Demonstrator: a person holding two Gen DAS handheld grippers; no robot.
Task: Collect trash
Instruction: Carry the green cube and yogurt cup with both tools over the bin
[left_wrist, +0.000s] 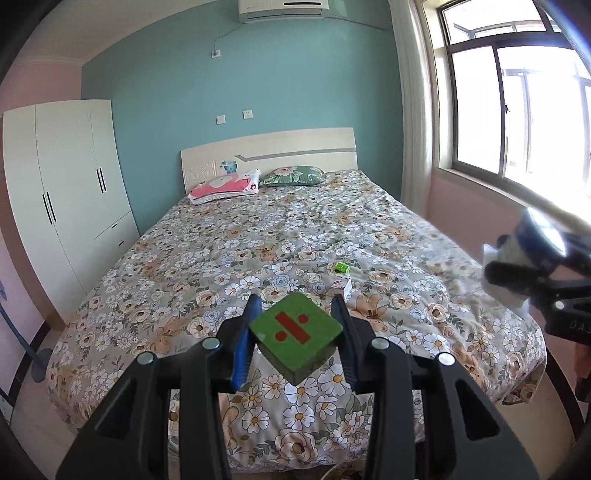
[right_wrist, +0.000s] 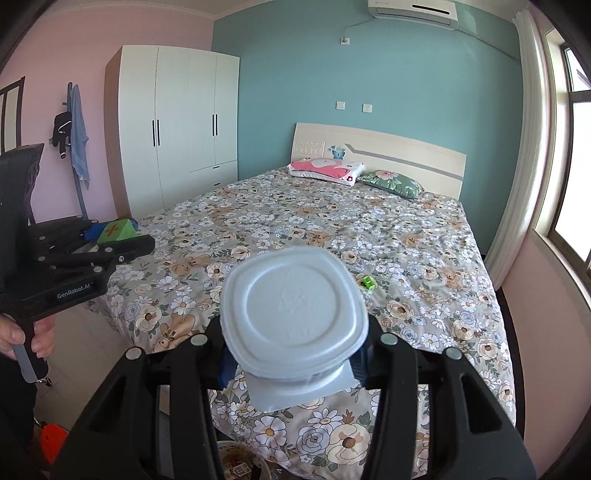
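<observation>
My left hand-held gripper (left_wrist: 295, 332) is clamped on a green block (left_wrist: 295, 334) marked with a red division sign, held above the foot of the flowered bed (left_wrist: 258, 229); my right hand-held gripper (right_wrist: 295, 354) is clamped on a white plastic cup (right_wrist: 293, 314), its base facing me; a small green scrap (left_wrist: 341, 268) and a red-and-white carton (left_wrist: 341, 286) lie on the bed beyond.

A bed (left_wrist: 229, 258) under a floral quilt carries a pink pillow (left_wrist: 224, 185) and a green floral pillow (left_wrist: 293, 175) far beyond the jaws, with a small green object (left_wrist: 341, 268) and a red-and-white box (left_wrist: 342, 286) just past them.
</observation>
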